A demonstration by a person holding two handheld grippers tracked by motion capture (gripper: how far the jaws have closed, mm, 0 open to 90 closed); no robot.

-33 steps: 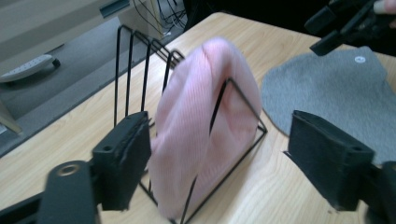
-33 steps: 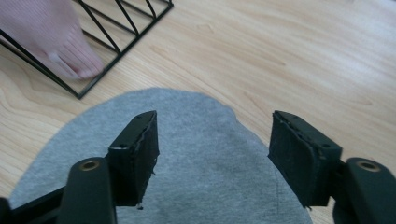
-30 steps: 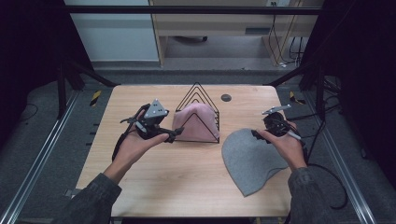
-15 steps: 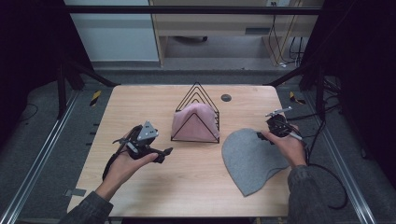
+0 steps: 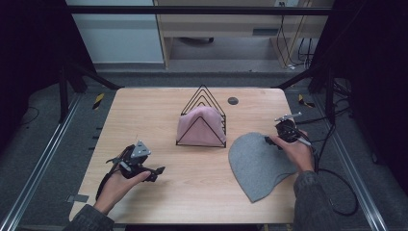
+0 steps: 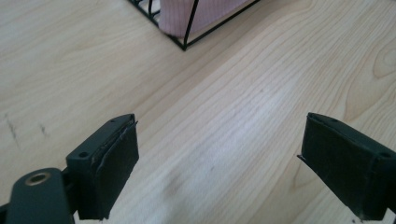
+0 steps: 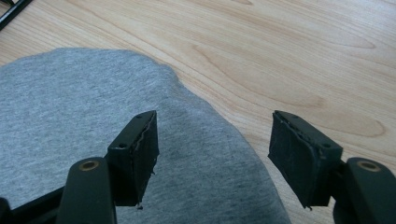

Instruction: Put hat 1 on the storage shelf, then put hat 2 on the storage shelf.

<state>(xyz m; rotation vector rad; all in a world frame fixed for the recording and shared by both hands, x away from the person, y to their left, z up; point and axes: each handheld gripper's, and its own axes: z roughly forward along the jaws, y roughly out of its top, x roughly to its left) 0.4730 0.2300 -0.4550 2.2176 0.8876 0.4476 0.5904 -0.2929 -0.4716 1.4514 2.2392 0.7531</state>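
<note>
Standing at the near edge of the pale wooden desk (image 5: 202, 192), you see the person's left gripper (image 5: 155, 172) closest to you, low over bare wood near the front left, its jaws spread wide with nothing between them. In the left gripper view only wood grain lies between the two pads, and a corner of the black wire rack (image 6: 184, 44) sits well ahead.

Further right, the flat grey knitted cap (image 5: 257, 163) lies spread on the desk, its rounded crown pointing toward the near edge and its long axis running from there up to the far right. The right gripper (image 5: 274, 142) rests at the cap's far right rim, jaws parted; in the right gripper view one pad (image 7: 137, 156) hangs over the grey fabric while the other sits over bare wood, so the cap's edge runs between them. Whether the pads touch the cloth I can't quite tell from here. That hand is plainly the nearer one for a pinch on the rim.

Beyond, mid-desk, the rack stands upright with a pink knitted cap (image 5: 199, 126) draped inside it. Farther back, a small dark round disc (image 5: 233, 100) sits alone.
</note>
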